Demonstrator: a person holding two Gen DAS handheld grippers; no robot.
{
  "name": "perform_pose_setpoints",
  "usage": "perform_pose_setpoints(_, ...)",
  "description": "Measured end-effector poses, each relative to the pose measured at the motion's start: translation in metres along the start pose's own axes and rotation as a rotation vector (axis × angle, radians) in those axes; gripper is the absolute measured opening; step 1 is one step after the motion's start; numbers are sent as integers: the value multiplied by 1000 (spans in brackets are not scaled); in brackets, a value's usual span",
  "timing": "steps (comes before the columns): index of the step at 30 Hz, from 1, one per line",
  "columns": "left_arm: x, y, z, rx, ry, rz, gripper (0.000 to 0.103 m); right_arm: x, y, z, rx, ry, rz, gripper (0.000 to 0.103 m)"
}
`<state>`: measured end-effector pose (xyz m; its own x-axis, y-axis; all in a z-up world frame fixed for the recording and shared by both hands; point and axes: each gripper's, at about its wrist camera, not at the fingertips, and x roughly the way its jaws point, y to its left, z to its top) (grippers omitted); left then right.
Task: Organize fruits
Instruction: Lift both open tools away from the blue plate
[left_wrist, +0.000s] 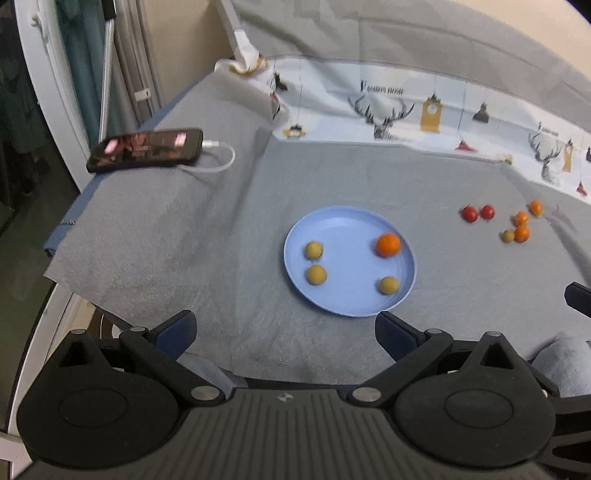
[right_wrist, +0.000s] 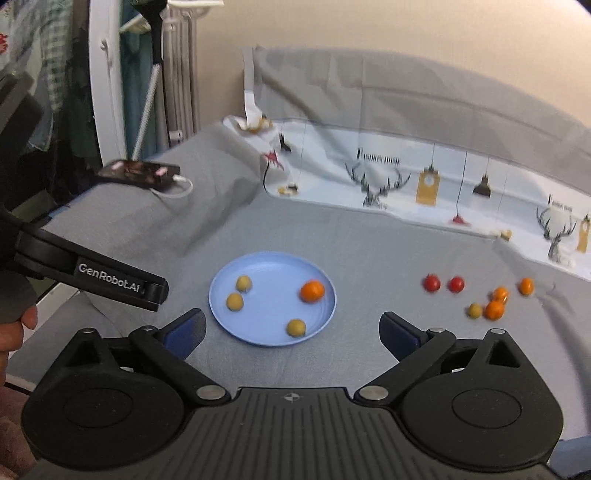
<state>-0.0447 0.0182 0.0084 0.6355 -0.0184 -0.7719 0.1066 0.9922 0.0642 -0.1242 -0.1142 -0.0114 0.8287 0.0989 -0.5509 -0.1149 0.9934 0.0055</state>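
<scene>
A light blue plate (left_wrist: 332, 229) lies on the grey cloth and holds three yellow-green fruits (left_wrist: 314, 250) and one orange fruit (left_wrist: 388, 244). The plate also shows in the right wrist view (right_wrist: 266, 266). To its right on the cloth lie two red fruits (left_wrist: 470, 213), three orange fruits (left_wrist: 521, 233) and one yellow-green fruit (left_wrist: 508, 235); these loose fruits show again in the right wrist view (right_wrist: 495, 309). My left gripper (left_wrist: 286, 328) is open and empty just before the plate's near rim. My right gripper (right_wrist: 291, 328) is open and empty, near the plate's near edge.
A black phone (left_wrist: 146, 149) with a white charging cable (left_wrist: 218, 162) lies at the back left of the cloth. A printed white cloth (left_wrist: 406, 110) runs along the back. The table's left edge (left_wrist: 62, 236) drops off. The left gripper's body (right_wrist: 92, 280) shows at the left of the right wrist view.
</scene>
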Motion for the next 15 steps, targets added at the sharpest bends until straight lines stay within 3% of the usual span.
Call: perform_pose_setpoints(15, -22, 4, -9, -8, -39, -9, 103, -26, 12, -3, -36, -67, -6, 101)
